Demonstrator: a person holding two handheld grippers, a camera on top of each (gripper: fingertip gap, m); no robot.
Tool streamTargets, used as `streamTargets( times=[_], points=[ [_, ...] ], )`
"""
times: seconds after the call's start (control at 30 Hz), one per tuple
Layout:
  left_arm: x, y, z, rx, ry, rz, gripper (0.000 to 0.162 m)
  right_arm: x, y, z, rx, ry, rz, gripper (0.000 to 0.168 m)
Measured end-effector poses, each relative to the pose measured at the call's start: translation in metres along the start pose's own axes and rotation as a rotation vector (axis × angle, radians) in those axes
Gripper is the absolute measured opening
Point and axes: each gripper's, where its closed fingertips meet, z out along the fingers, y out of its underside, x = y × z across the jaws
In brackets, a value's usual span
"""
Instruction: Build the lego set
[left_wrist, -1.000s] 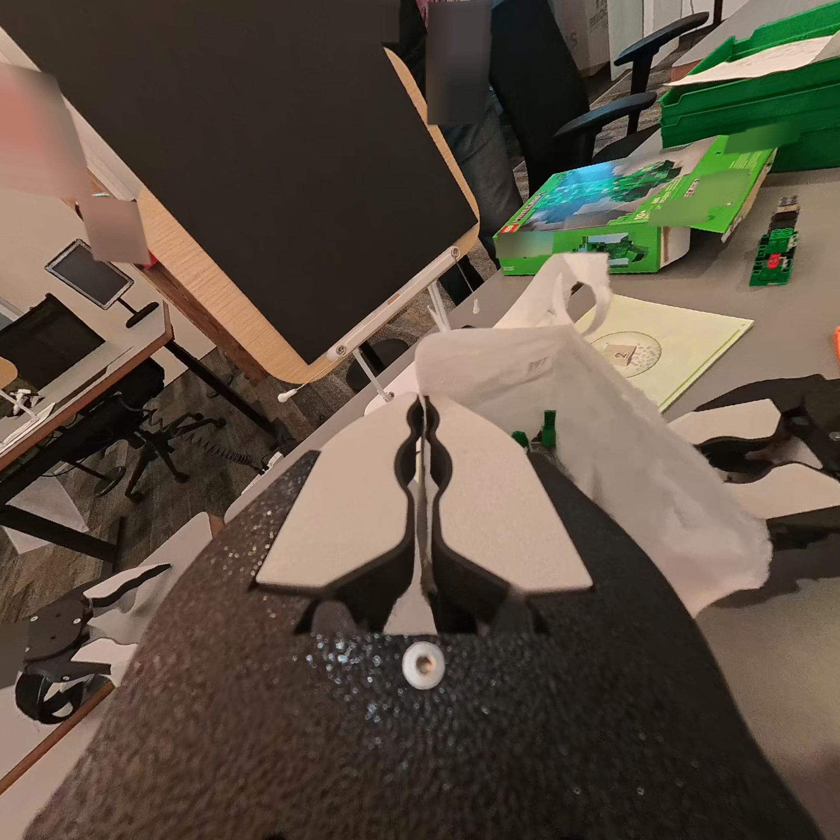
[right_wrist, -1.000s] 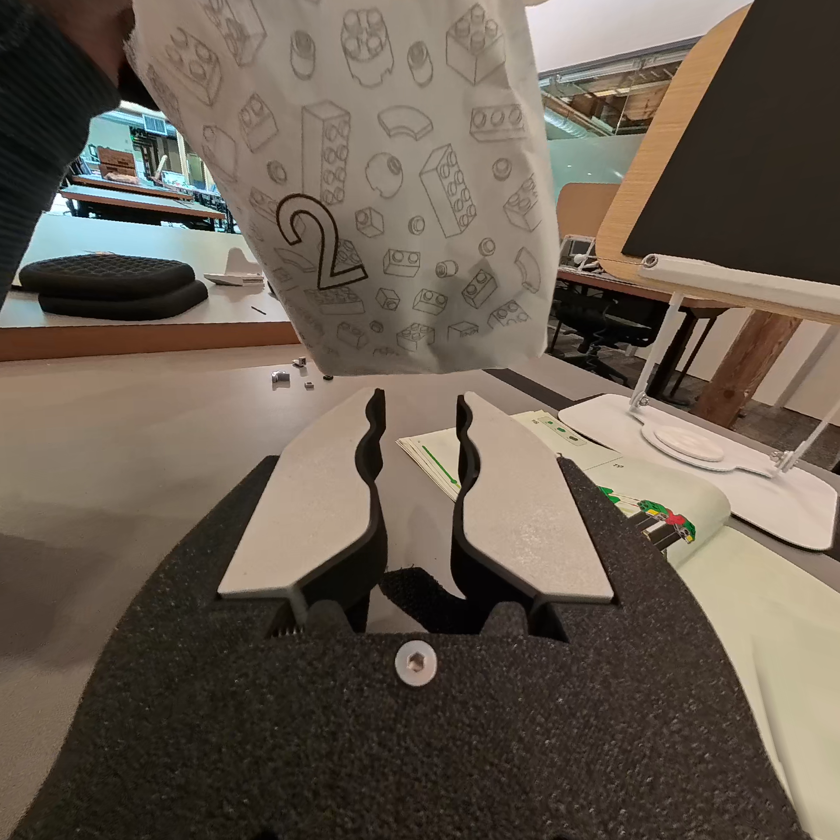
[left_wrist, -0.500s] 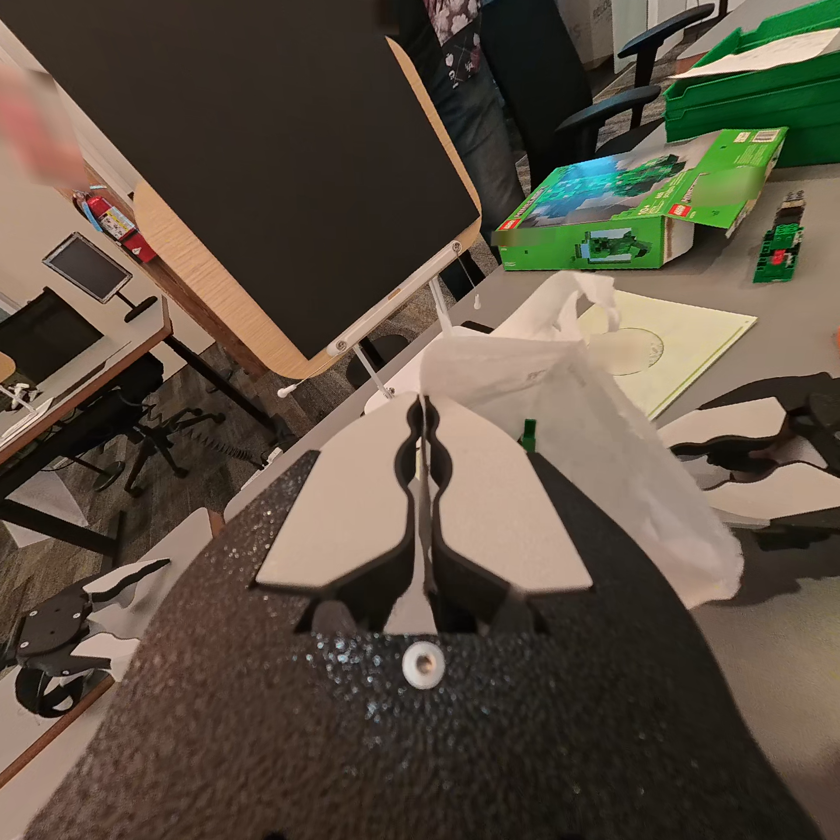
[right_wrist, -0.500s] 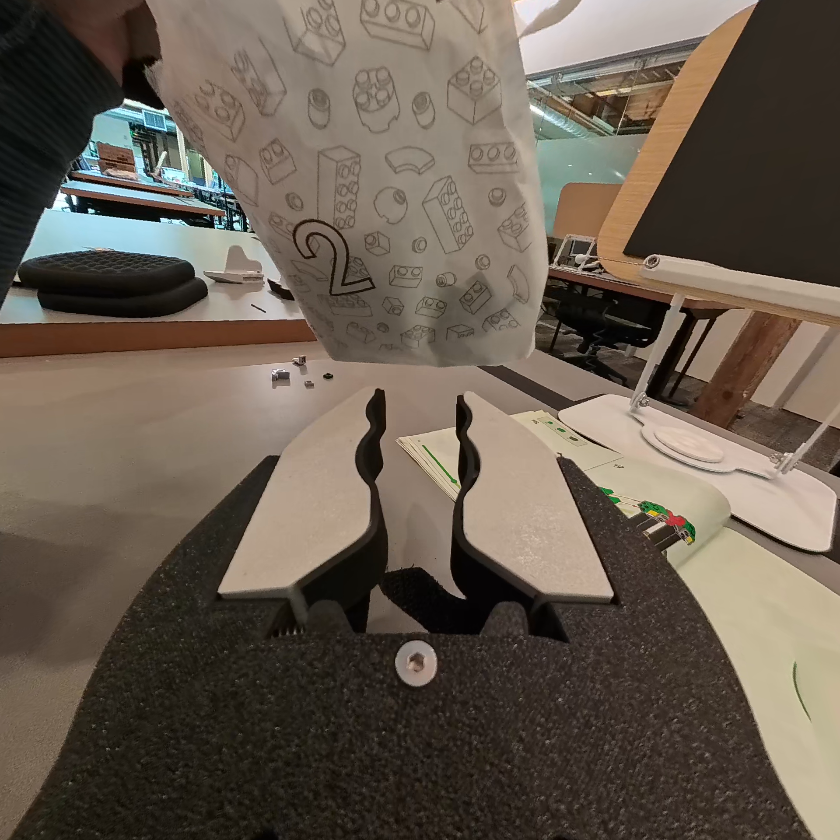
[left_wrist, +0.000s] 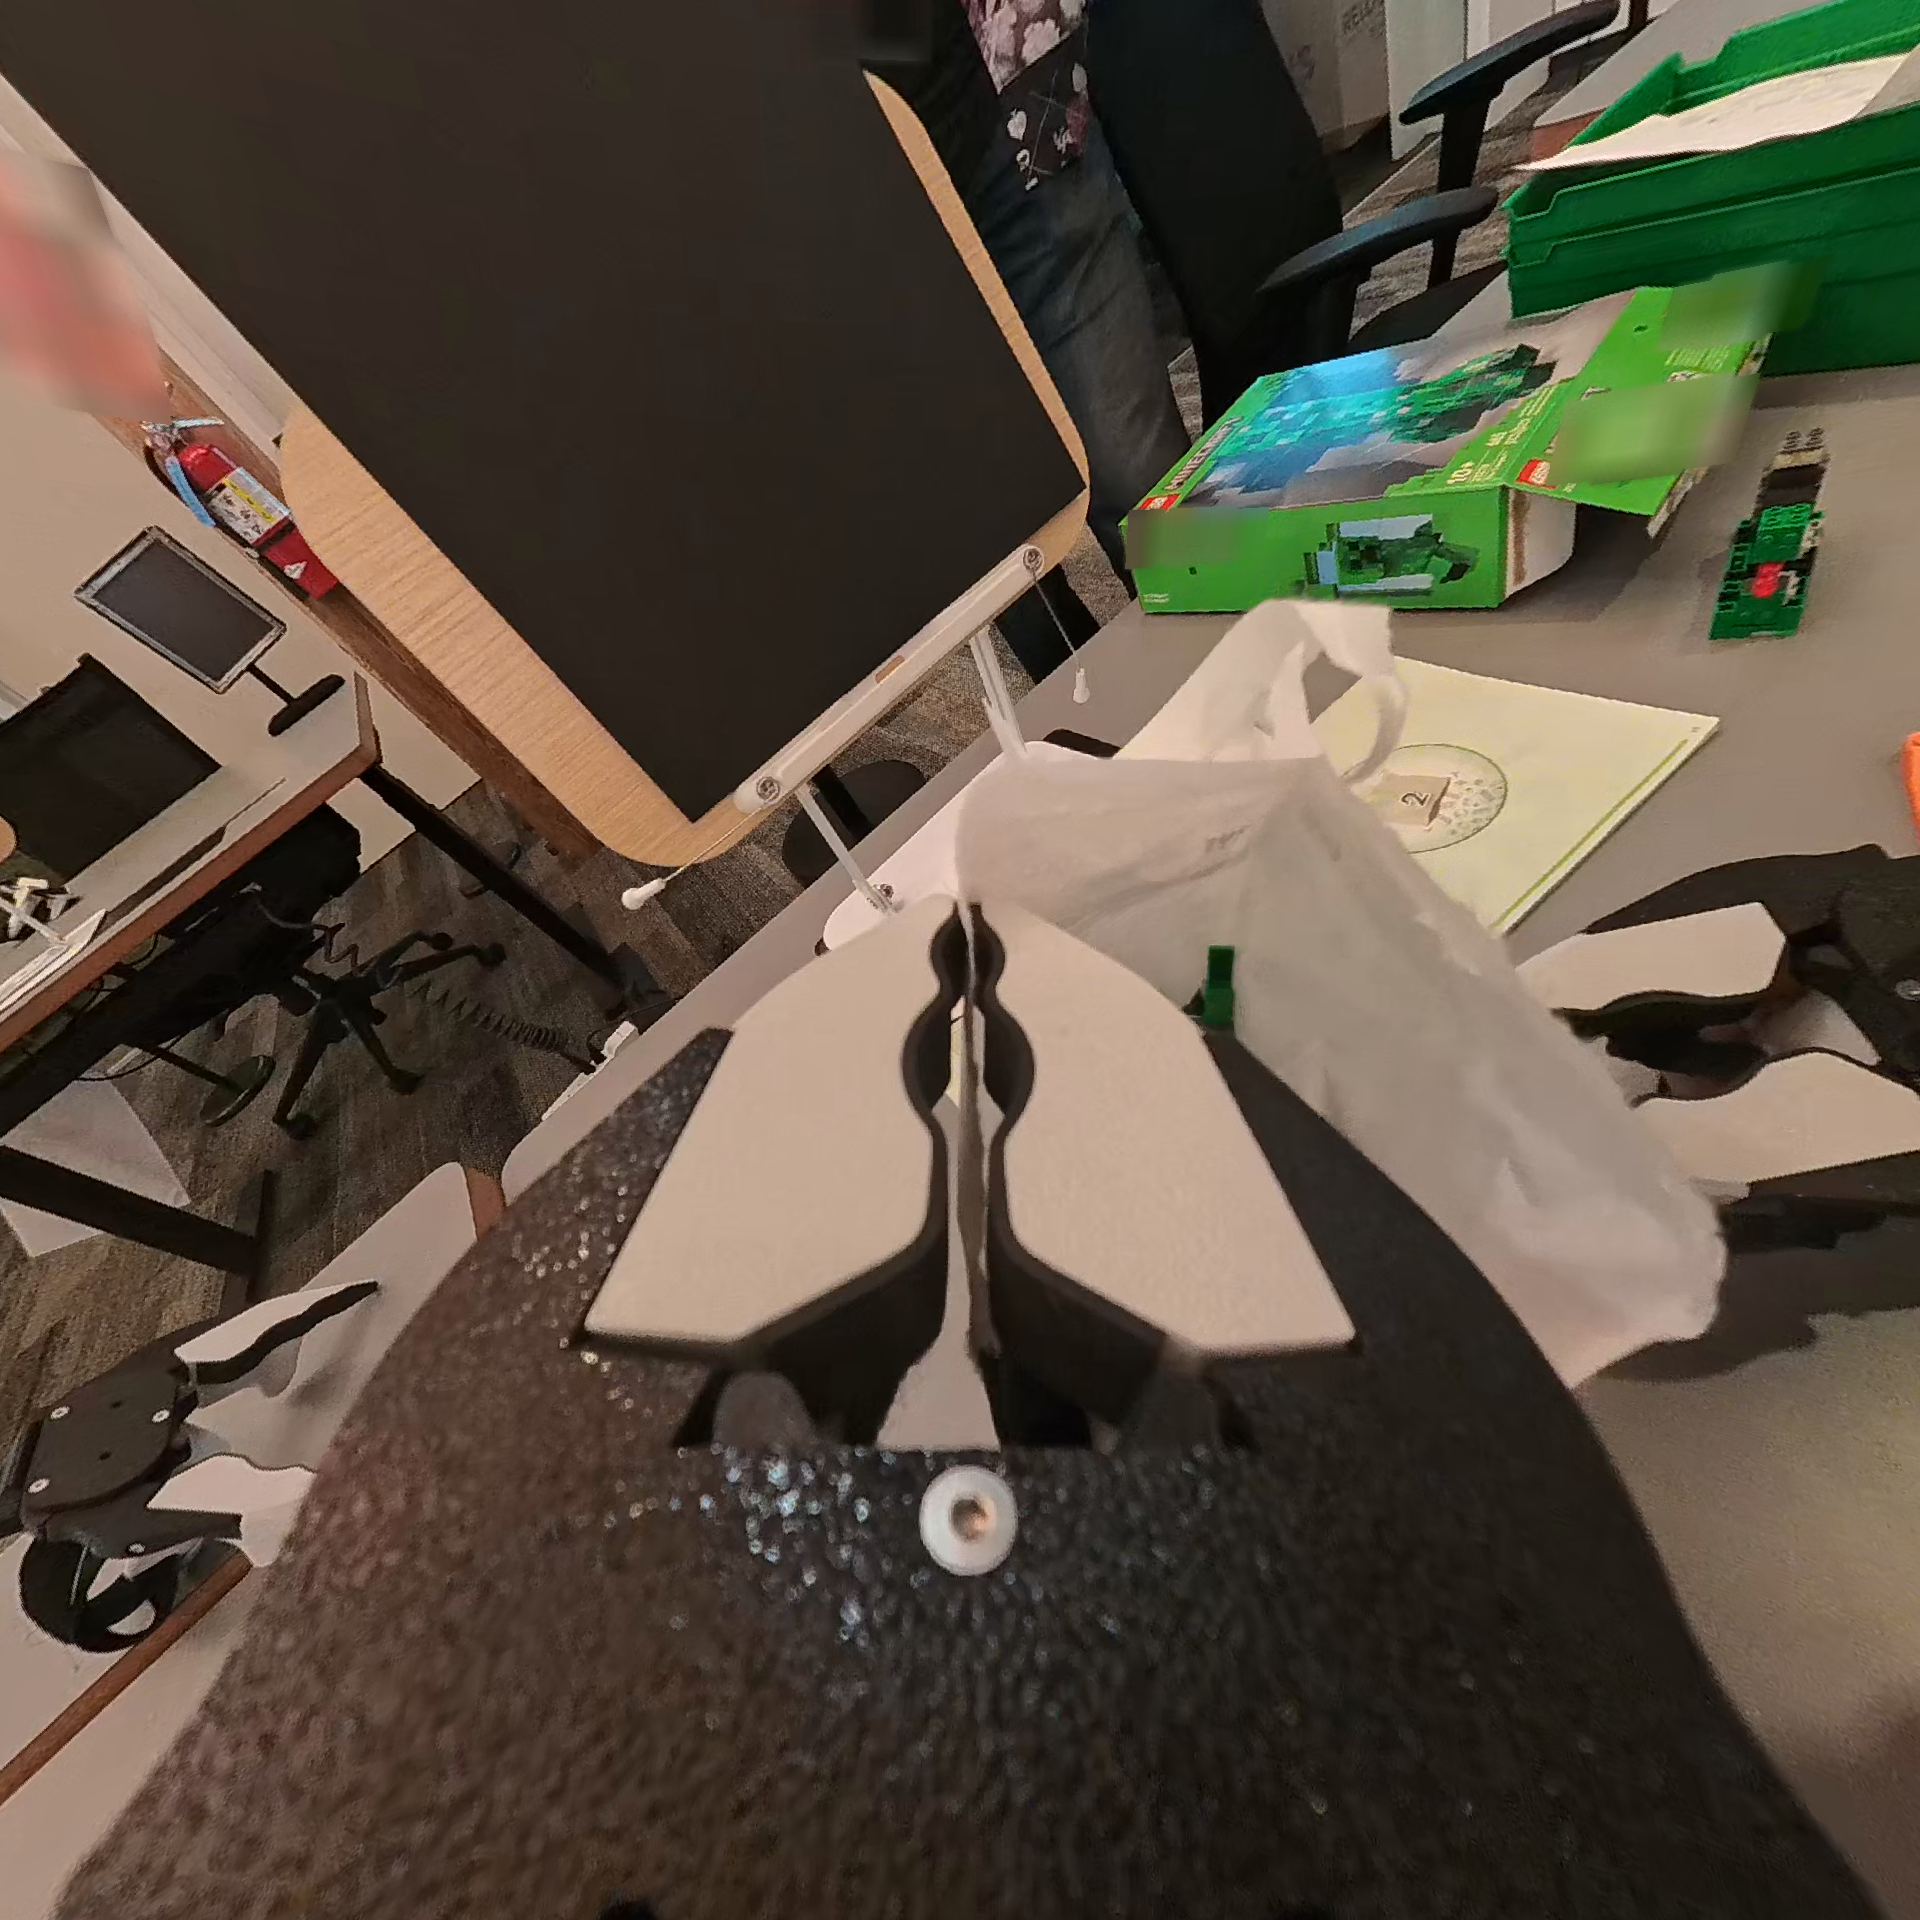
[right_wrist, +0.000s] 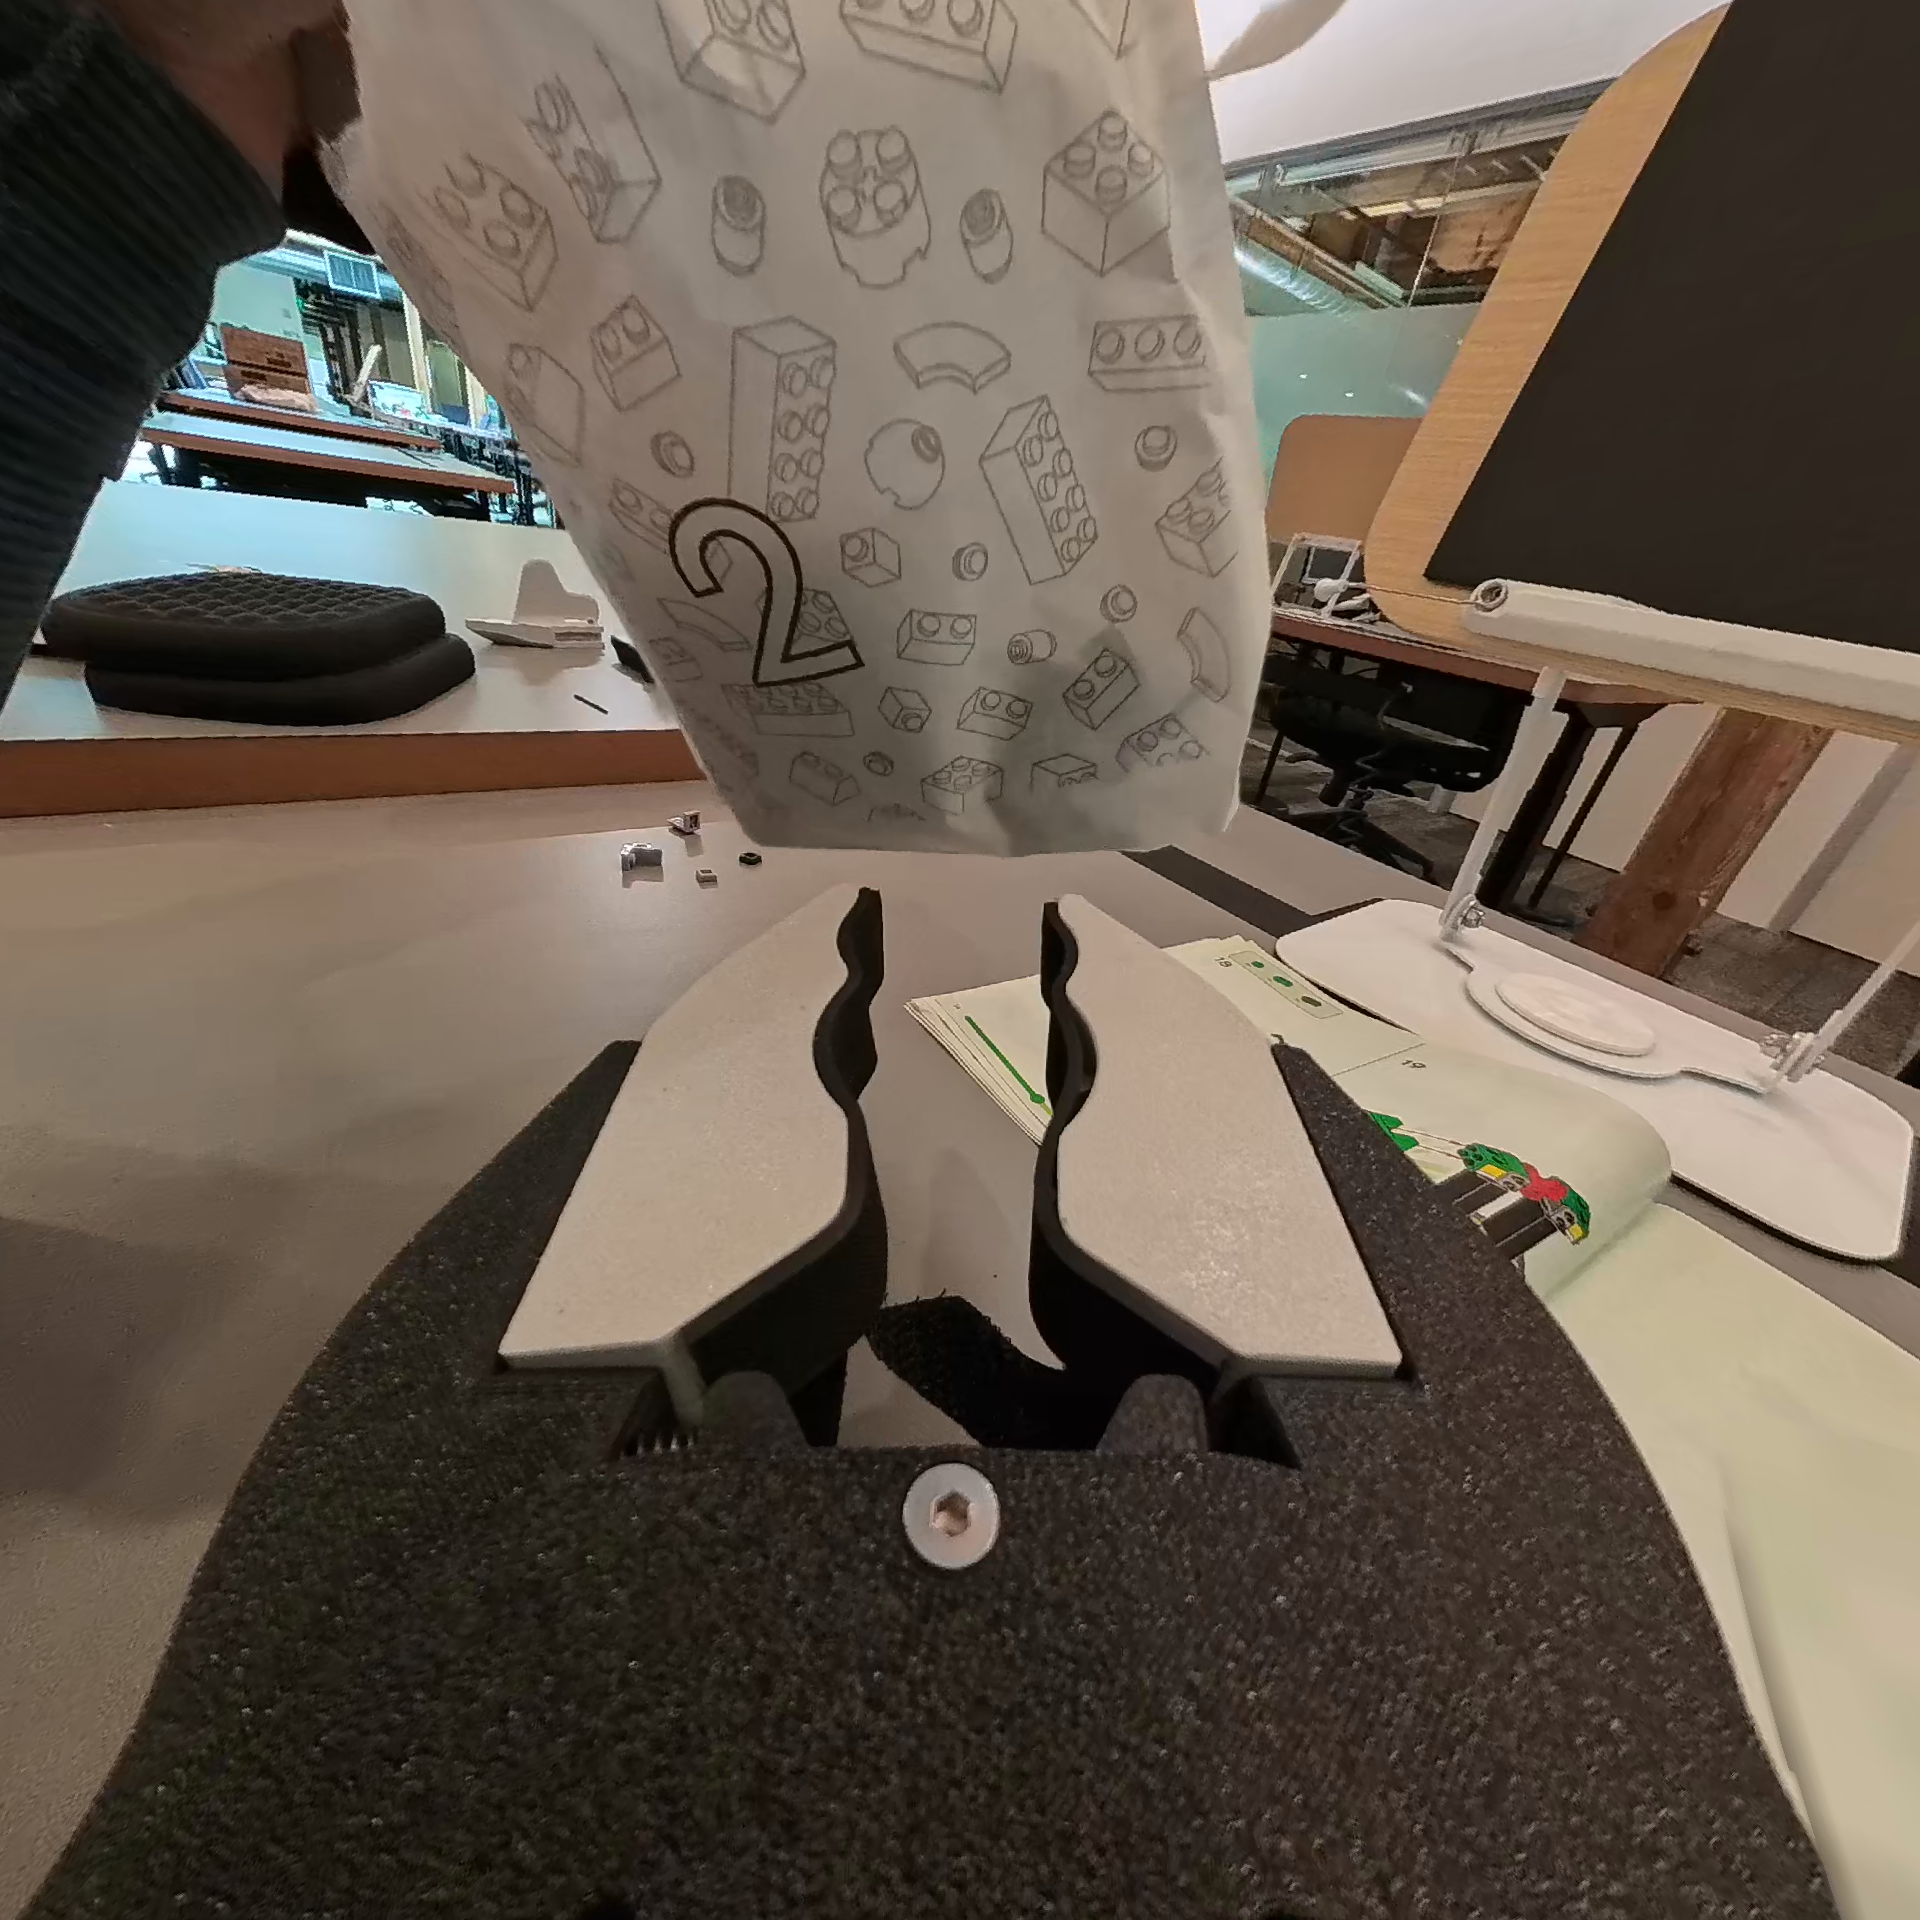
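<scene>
My left gripper (left_wrist: 966, 925) is shut on the torn top edge of a white paper bag (left_wrist: 1299, 997) and holds it up above the grey table. The bag's mouth is open and a green brick (left_wrist: 1218, 982) shows inside. In the right wrist view the same bag (right_wrist: 883, 416), printed with brick outlines, hangs just above and ahead of my right gripper (right_wrist: 961, 914). That gripper is open and empty, low over the table. It also shows in the left wrist view (left_wrist: 1662, 997), right of the bag.
A green Lego box (left_wrist: 1403, 499), a small green and black partial build (left_wrist: 1766, 551), stacked green trays (left_wrist: 1714, 208) and an open instruction booklet (right_wrist: 1351, 1091) lie on the table. Several tiny loose pieces (right_wrist: 675, 852) sit farther off. A white stand base (right_wrist: 1558, 1039) holds a tilted black board. Across from one pair of fingers to the other is roughly 15 centimetres.
The bag has swung and tilted slightly in my left gripper, and the green brick inside has shifted. My right gripper has stayed open in place.
</scene>
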Motion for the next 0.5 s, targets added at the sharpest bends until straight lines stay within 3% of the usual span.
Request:
streamTargets(
  times=[0.5],
  points=[
    [0.0015, 0.0004, 0.0010, -0.003, 0.006, 0.002, 0.000, -0.0001, -0.0001, 0.0000, -0.002, 0.000, -0.002, 0.028]
  ],
)
